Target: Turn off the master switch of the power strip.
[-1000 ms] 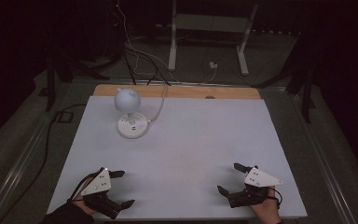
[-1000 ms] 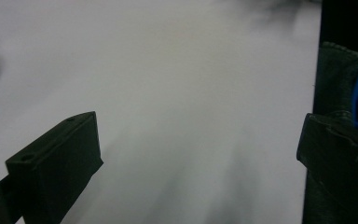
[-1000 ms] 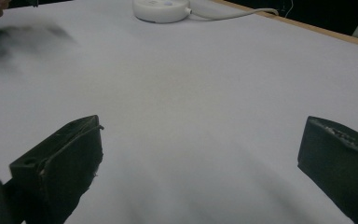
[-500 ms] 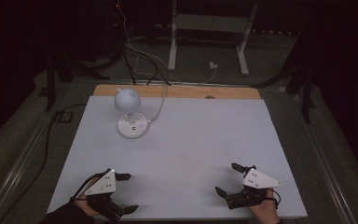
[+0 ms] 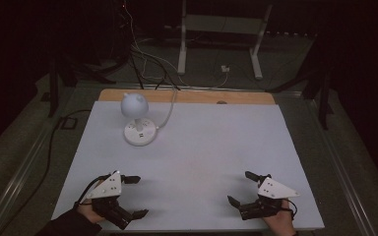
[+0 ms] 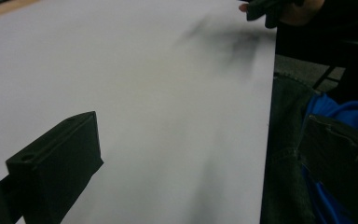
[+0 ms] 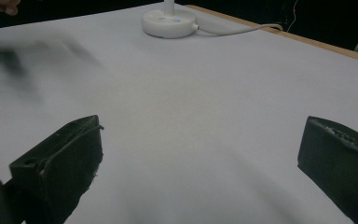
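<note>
Far across the table (image 5: 202,147), our lamp (image 5: 139,120) looks light, top-heavy, fragile, so we'd grip its stem; both grippers' fingers spread, empty.

High view: overhead, facing forward and down on the whole table (image 5: 197,147). Left gripper view: low, close, facing across the near edge. Right gripper view: low, facing the lamp (image 7: 169,21), shared with high view (image 5: 139,120).
</note>
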The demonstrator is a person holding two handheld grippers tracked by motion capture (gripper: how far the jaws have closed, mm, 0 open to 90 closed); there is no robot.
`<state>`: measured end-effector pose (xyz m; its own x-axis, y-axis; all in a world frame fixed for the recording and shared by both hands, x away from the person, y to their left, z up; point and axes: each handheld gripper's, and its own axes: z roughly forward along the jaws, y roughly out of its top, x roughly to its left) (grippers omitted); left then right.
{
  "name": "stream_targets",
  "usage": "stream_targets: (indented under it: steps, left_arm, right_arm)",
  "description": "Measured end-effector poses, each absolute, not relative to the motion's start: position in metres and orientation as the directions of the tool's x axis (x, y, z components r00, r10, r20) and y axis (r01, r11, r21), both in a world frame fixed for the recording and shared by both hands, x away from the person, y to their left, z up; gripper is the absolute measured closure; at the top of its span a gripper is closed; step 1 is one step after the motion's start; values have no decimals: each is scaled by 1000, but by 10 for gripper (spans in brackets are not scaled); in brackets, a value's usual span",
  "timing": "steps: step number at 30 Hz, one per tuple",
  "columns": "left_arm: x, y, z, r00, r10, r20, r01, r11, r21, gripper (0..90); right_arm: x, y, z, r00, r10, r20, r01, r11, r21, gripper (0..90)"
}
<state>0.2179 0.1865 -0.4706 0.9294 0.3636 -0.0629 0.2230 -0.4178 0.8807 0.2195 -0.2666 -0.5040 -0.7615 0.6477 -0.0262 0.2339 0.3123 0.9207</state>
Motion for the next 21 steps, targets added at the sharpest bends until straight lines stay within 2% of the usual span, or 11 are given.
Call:
stream_targets:
  steps: [21]
  left_arm:
    - [251, 175, -449, 891, 451, -48, 229, -356, 906, 10]
  right_arm:
    - [220, -268, -504, -755, 656, -17, 244, 305, 921, 0]
